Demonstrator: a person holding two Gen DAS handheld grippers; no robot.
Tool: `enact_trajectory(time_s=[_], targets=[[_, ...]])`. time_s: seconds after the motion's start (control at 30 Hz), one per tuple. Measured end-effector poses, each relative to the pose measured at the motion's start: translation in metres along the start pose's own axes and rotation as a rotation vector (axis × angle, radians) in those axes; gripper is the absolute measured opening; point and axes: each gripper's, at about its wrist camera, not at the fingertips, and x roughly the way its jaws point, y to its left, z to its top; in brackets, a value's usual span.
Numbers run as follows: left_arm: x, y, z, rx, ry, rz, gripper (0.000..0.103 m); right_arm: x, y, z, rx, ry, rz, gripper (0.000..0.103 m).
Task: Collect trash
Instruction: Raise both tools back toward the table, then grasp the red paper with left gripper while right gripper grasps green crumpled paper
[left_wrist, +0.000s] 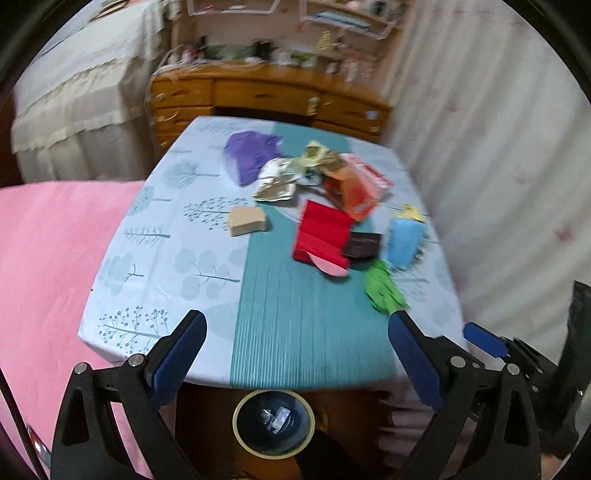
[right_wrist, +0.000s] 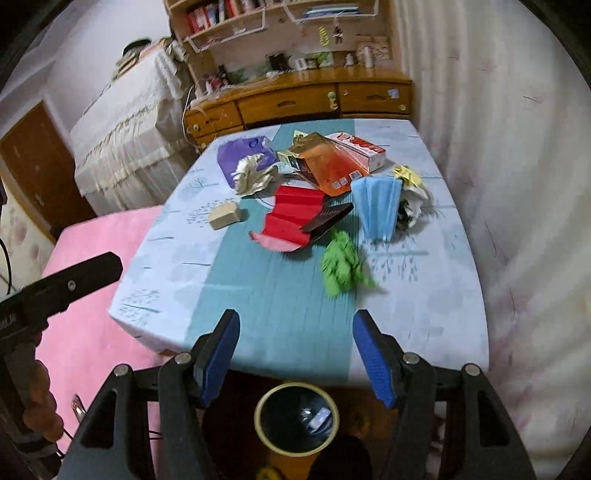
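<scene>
So we've got both grippers hanging over the near edge of the table (right_wrist: 443, 325), and neither one has anything in it: the left gripper (left_wrist: 295, 339) has its blue pads spread wide, the right gripper (right_wrist: 293, 332) is open a bit narrower, also empty. The trash is all farther up the cloth, well apart from the fingers. Closest to us is the crumpled green wrapper (right_wrist: 341, 264), just past the right gripper's right fingertip (right_wrist: 364, 325); in the left view that green wrapper (left_wrist: 382, 290) sits right above the left gripper's right pad (left_wrist: 410, 350). Behind it we see the blue face mask (right_wrist: 376, 206), a red folded carton (right_wrist: 291, 218), a dark card (right_wrist: 327, 218), a small tan box (right_wrist: 223, 215), an orange box (right_wrist: 328, 168) and a purple bag (right_wrist: 240, 153). The bin (right_wrist: 296, 419) sits on the floor below the table edge, between the fingers in both views. Writing on the dark card and boxes is too blurry for us to read
</scene>
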Motion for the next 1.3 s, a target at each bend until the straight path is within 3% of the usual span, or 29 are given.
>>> enact_trajectory(time_s=[0.17, 0.33, 0.5, 0.63, 0.73, 0.9, 0.97, 1.1, 1.17, 1.3], targets=[[0.053, -0.012, 0.022, -0.059, 0.027, 0.103, 0.097, 0.059, -0.032, 0.028, -0.061, 0.095, 0.025, 0.064], [0.108, -0.020, 0.034, -0.134, 0.099, 0.107, 0.097, 0.120, -0.054, 0.042, -0.117, 0.203, 0.063, 0.064], [0.151, -0.019, 0.038, -0.248, 0.168, 0.096, 0.096, 0.149, -0.059, 0.044, -0.148, 0.272, 0.127, 0.059], [0.171, -0.019, 0.040, -0.297, 0.205, 0.085, 0.088, 0.158, -0.056, 0.042, -0.194, 0.300, 0.165, 0.058], [0.187, -0.018, 0.042, -0.333, 0.228, 0.092, 0.085, 0.164, -0.056, 0.045, -0.200, 0.324, 0.198, 0.049], [0.214, -0.017, 0.047, -0.384, 0.277, 0.100, 0.067, 0.170, -0.056, 0.050, -0.199, 0.334, 0.234, 0.040], [0.226, -0.017, 0.050, -0.398, 0.308, 0.105, 0.054, 0.172, -0.058, 0.052, -0.187, 0.339, 0.249, 0.038], [0.240, -0.020, 0.051, -0.425, 0.346, 0.114, 0.044, 0.174, -0.061, 0.055, -0.179, 0.345, 0.272, 0.037], [0.243, -0.023, 0.054, -0.421, 0.344, 0.103, 0.018, 0.175, -0.063, 0.056, -0.173, 0.348, 0.280, 0.036], [0.246, -0.025, 0.056, -0.423, 0.348, 0.100, 0.008, 0.175, -0.065, 0.059, -0.157, 0.351, 0.288, 0.035]])
